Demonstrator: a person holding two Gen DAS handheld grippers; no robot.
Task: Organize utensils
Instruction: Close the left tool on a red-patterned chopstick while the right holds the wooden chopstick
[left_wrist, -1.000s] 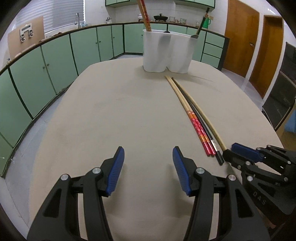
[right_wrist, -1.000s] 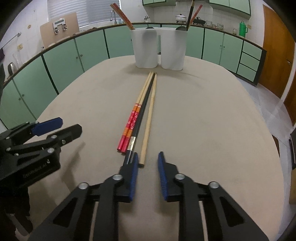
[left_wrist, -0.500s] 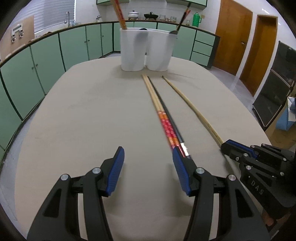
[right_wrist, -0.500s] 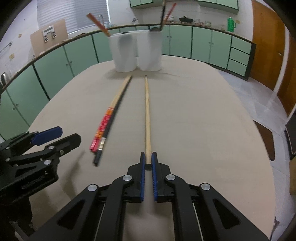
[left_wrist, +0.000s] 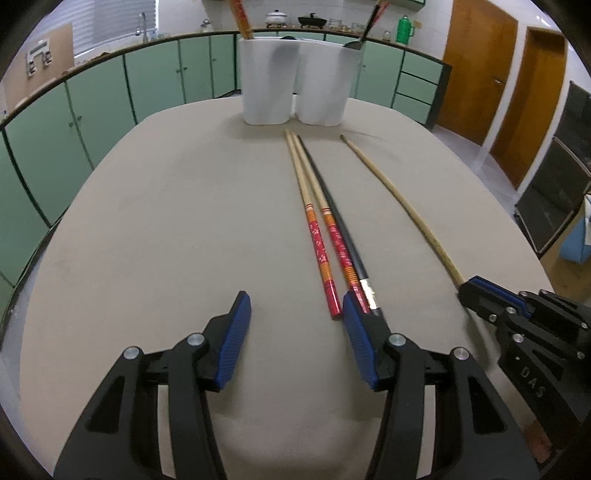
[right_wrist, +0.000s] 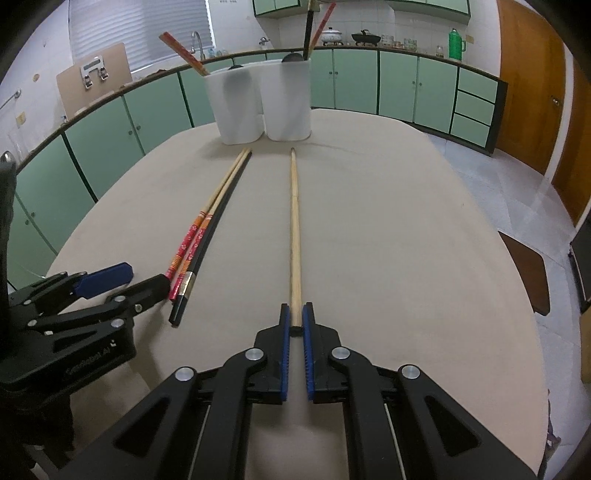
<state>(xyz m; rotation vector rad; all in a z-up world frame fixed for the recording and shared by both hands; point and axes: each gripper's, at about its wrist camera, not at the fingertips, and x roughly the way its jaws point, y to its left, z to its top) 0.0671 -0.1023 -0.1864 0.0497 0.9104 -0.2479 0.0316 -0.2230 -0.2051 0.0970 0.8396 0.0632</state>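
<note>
Two red-handled chopsticks (left_wrist: 325, 236) and a black chopstick (left_wrist: 341, 229) lie side by side on the beige table (left_wrist: 166, 221), pointing at a white two-cup holder (left_wrist: 291, 88) at the far end. My left gripper (left_wrist: 297, 306) is closing; the near end of one red chopstick lies just inside its right finger, untouched. My right gripper (right_wrist: 294, 317) is shut on the near end of a plain wooden chopstick (right_wrist: 294, 221), which runs toward the holder (right_wrist: 264, 107), apart from the others. The left gripper (right_wrist: 144, 278) shows beside the red chopsticks (right_wrist: 192, 236); the right gripper (left_wrist: 476, 286) appears in the left wrist view.
The holder's cups have red and black chopsticks standing in them. Green cabinets (left_wrist: 110, 96) curve around the table's left and far sides. Dark chairs (left_wrist: 554, 203) stand to the right, and a brown seat (right_wrist: 524, 266) is off the table's right edge.
The right gripper shut on the plain chopstick and drew it rightward, away from the other three. The left gripper shifted right until its right finger reached the red chopsticks' ends, its jaws slightly narrower.
</note>
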